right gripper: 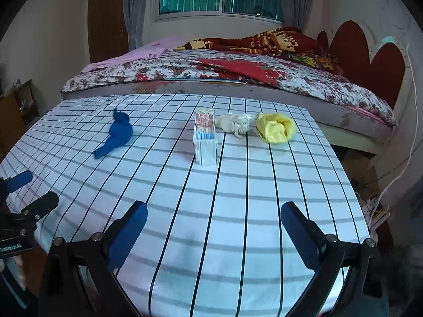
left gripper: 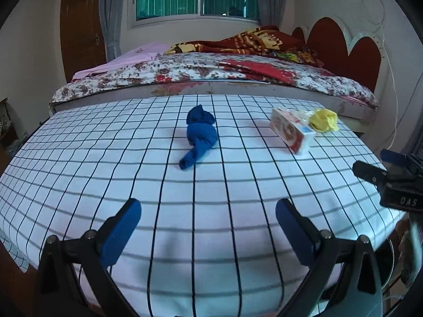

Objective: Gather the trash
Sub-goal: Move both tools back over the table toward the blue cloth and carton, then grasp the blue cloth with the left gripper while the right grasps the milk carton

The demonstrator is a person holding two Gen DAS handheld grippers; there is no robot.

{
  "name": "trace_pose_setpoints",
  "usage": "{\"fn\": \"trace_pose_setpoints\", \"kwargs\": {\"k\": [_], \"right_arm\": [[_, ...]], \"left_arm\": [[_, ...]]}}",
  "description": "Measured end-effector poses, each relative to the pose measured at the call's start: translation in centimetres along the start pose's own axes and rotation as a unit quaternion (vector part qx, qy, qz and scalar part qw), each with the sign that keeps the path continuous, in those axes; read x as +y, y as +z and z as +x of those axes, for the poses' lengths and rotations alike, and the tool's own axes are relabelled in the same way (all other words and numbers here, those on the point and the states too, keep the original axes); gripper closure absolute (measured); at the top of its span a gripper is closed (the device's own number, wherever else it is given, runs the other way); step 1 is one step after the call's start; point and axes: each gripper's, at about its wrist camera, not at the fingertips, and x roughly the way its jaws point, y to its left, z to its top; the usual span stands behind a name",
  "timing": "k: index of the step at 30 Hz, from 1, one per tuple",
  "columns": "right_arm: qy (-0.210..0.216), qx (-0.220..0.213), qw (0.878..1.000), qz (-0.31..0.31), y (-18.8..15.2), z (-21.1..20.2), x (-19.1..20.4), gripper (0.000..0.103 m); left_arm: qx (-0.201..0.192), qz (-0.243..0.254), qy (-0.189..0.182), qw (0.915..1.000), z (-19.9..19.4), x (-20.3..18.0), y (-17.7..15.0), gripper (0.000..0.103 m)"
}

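Trash on checked tablecloth [right gripper: 238, 211], largest first: blue cloth wad [left gripper: 199, 137], left; carton [right gripper: 205, 140], centre; yellow wad [right gripper: 275, 128] and pale crumpled wrapper [right gripper: 235, 124], right. All well ahead of left gripper [left gripper: 208, 232] and right gripper [right gripper: 214, 235]; both spread wide, empty.

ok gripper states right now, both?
Left gripper: open, holding nothing, over the checked tablecloth.
Right gripper: open, holding nothing.
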Motion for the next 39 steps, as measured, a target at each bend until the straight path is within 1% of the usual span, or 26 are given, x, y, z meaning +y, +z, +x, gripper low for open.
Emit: {"fn": "trace_pose_setpoints", "kwargs": {"k": [3,5,6,7,8,9,11,12,14,15,17,19,21,23,25,26,27,28,29,30,31,32,37,39], "right_arm": [[-0.001,0.001,1.000,0.004,1.5,2.1,-0.3,0.001],[0.005,0.002,1.000,0.007,2.4,3.6,-0.6,0.001],[0.002,0.004,1.000,0.007,2.8,4.2,-0.7,0.001],[-0.001,0.007,1.000,0.007,3.1,4.8,-0.8,0.001],[0.004,0.013,1.000,0.008,3.4,5.6,-0.8,0.001],[0.011,0.022,1.000,0.010,3.8,6.4,-0.8,0.001],[0.013,0.040,0.999,0.011,4.5,7.8,-0.6,0.001],[0.013,0.047,0.999,0.015,4.8,8.5,-0.7,0.001],[0.023,0.048,0.998,0.014,5.7,9.9,-0.3,0.001],[0.021,0.050,0.998,0.010,5.9,10.4,-0.1,0.001],[0.018,0.055,0.998,0.001,6.5,11.7,0.2,0.002],[0.022,0.062,0.998,0.006,6.8,12.9,0.2,0.014],[0.034,0.071,0.997,0.013,7.0,13.9,0.1,0.018],[0.038,0.076,0.996,0.017,7.2,14.5,0.1,0.019],[0.044,0.081,0.996,0.017,7.3,15.0,0.3,0.024],[0.046,0.086,0.995,0.016,7.3,15.3,0.4,0.026],[0.047,0.089,0.995,0.015,7.3,15.5,0.5,0.031],[0.048,0.092,0.994,0.016,7.3,15.7,0.5,0.038],[0.052,0.094,0.994,0.018,7.2,15.8,0.4,0.047],[0.059,0.095,0.994,0.017,7.2,15.8,0.4,0.065],[0.066,0.095,0.993,0.019,7.2,15.7,0.3,0.065],[0.074,0.094,0.993,0.024,7.2,15.5,0.2,0.065],[0.088,0.071,0.994,0.012,7.3,13.5,0.2,0.065],[0.089,0.058,0.994,0.004,7.1,12.2,0.3,0.065]], "left_arm": [[0.006,-0.009,-0.001,0.9999,1.8,0.5,1.1,0.001],[0.015,-0.017,-0.006,0.9997,3.5,0.8,1.9,0.003],[0.019,-0.022,-0.009,0.9995,4.2,1.0,2.2,0.004],[0.025,-0.027,-0.015,0.9992,5.0,1.2,2.5,0.009],[0.028,-0.030,-0.017,0.9990,5.6,1.2,2.7,0.013],[0.033,-0.036,-0.020,0.9986,6.5,1.4,3.1,0.014],[0.041,-0.042,-0.026,0.9979,8.1,1.6,3.8,0.015],[0.044,-0.043,-0.026,0.9978,8.7,1.6,4.1,0.015],[0.045,-0.037,-0.026,0.9980,9.9,1.4,4.8,0.015],[0.046,-0.033,-0.024,0.9981,10.4,1.3,5.0,0.015],[0.053,-0.032,-0.023,0.9978,11.5,1.2,5.5,0.018],[0.058,-0.033,-0.021,0.9975,12.6,1.4,6.0,0.021],[0.063,-0.037,-0.022,0.9971,13.3,1.5,6.4,0.023],[0.068,-0.038,-0.023,0.9967,13.9,1.5,6.7,0.024],[0.080,-0.034,-0.023,0.9960,14.8,1.3,7.0,0.026],[0.093,-0.037,-0.025,0.9947,15.3,1.3,6.9,0.030],[0.097,-0.042,-0.027,0.9940,15.6,1.5,6.9,0.034],[0.099,-0.044,-0.029,0.9936,15.8,1.6,6.9,0.046],[0.100,-0.043,-0.042,0.9932,15.8,1.6,6.7,0.057],[0.096,-0.046,-0.054,0.9929,15.6,1.8,6.6,0.063],[0.093,-0.053,-0.067,0.9920,15.3,1.9,6.5,0.070],[0.088,-0.057,-0.073,0.9918,14.7,2.0,6.3,0.072],[0.062,-0.042,-0.078,0.9942,11.6,1.3,5.6,0.072],[0.052,-0.036,-0.079,0.9949,9.7,0.9,5.2,0.072]]}}
